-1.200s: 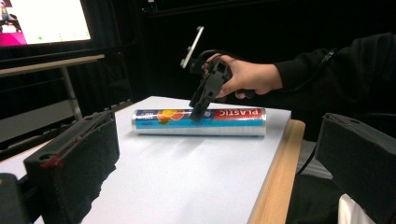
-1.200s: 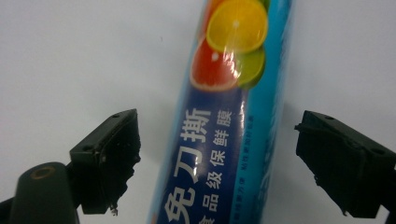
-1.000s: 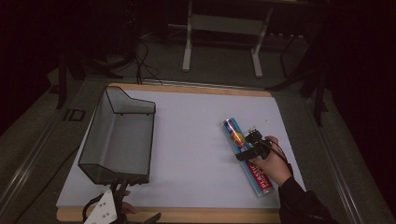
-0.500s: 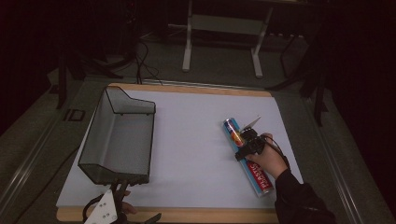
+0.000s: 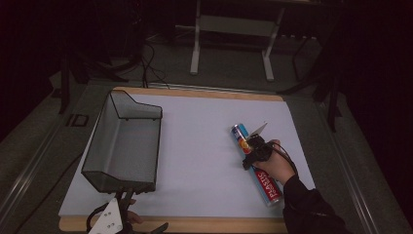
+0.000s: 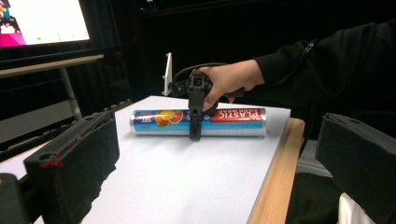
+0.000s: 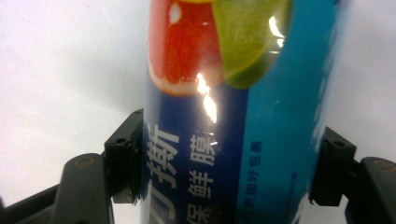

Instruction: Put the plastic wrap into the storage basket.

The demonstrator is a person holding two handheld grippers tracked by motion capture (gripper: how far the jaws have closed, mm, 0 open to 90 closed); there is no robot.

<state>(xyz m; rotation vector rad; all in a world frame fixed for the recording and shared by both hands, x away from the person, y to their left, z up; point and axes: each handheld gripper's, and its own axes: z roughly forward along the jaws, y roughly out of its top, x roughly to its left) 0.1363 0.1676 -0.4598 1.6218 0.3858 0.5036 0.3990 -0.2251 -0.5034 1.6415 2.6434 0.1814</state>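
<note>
two black jaws of the right gripper [image 5: 254,146] straddling the plastic wrap roll [image 5: 255,165], one on each flank, seemingly touching the glossy wrapper; clenched on it or merely bracketing it, hard to say with certainty, though contact on both sides looks likely. roll lying flat on the white table sheet [image 5: 204,161], right of centre, lengthwise away from the person, fruit-printed end far, red "plastic" end near the right hand [image 5: 277,165]. grip placed toward the fruit end, not at the middle. left gripper [image 5: 122,222] low at the near table edge, just beside the dark mesh bin [image 5: 124,146], jaws spread wide and holding nothing. bin well apart from the roll.

likely troubles, judged from this:
- slick round film surface against small pads: possible slip or spin between the jaws on lifting.
- off-centre hold: long red end liable to droop, pivot, and drag on the sheet.
- too hard a squeeze: dented cardboard tube, crushed wrap.
- too light a squeeze: roll rolling sideways across the sheet, toward the table's right edge.
- if headed for the bin: long roll catching on the bin's raised wall, knocking it askew.
</note>
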